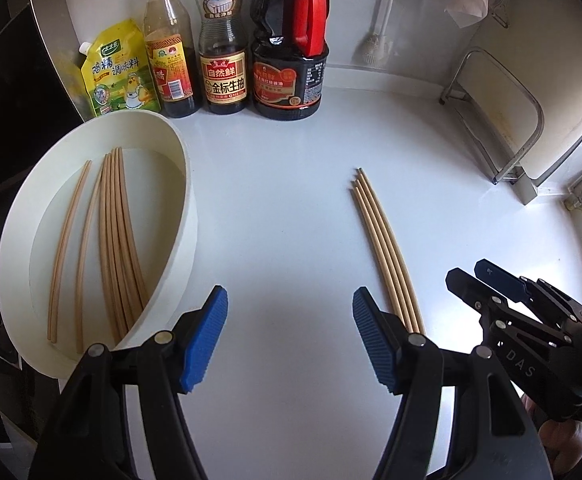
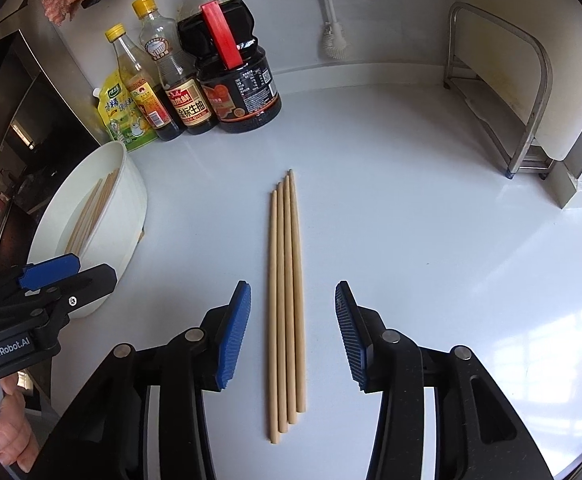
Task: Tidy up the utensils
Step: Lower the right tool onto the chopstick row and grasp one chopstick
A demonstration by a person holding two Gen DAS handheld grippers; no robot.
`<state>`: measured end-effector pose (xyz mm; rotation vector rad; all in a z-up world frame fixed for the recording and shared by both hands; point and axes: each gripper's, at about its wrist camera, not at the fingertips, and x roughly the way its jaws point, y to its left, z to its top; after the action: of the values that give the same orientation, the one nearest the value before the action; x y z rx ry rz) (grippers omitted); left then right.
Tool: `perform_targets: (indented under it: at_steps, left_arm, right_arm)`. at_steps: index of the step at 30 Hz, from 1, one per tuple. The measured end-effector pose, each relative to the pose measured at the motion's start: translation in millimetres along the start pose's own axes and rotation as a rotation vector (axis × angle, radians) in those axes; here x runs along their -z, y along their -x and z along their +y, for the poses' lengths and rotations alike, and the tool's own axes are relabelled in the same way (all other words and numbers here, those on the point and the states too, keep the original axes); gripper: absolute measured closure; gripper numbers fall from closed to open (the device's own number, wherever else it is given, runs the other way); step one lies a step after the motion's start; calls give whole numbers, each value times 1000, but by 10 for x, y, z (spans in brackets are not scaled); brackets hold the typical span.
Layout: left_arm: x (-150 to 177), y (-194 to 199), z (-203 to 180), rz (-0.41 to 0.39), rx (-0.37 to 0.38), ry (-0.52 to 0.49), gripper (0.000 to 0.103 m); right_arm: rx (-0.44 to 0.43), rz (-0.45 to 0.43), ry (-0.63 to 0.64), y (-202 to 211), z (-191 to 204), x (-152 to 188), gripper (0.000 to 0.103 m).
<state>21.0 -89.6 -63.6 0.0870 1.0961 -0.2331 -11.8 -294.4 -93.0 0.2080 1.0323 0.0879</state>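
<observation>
Hanging apart and empty, the right gripper straddles four chopsticks; the left gripper is released near the white tub.

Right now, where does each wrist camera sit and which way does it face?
Left wrist: on the left gripper, angled down at bare counter between the white tub and four loose chopsticks; the right gripper shows.
Right wrist: on the right gripper, straddling the chopsticks; left gripper and fingers show.
Shared: chopsticks, tub, sauce bottles.
</observation>
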Motion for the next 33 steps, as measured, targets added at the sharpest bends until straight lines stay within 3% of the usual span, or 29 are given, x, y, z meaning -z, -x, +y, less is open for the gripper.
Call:
perform_targets:
  at_steps: [13,20,33]
  left_arm:
    - [91,-240,-231,16,4,-18,33]
    - [167,-344,-235,9,-2,6,27]
    - [262,-552,-132,11,5,72,27]
  right_arm:
    - [15,26,29,-259,-237,91,51]
    - [42,26,110,-374,-177,165,51]
    - [70,10,157,-485,-99,251,51]
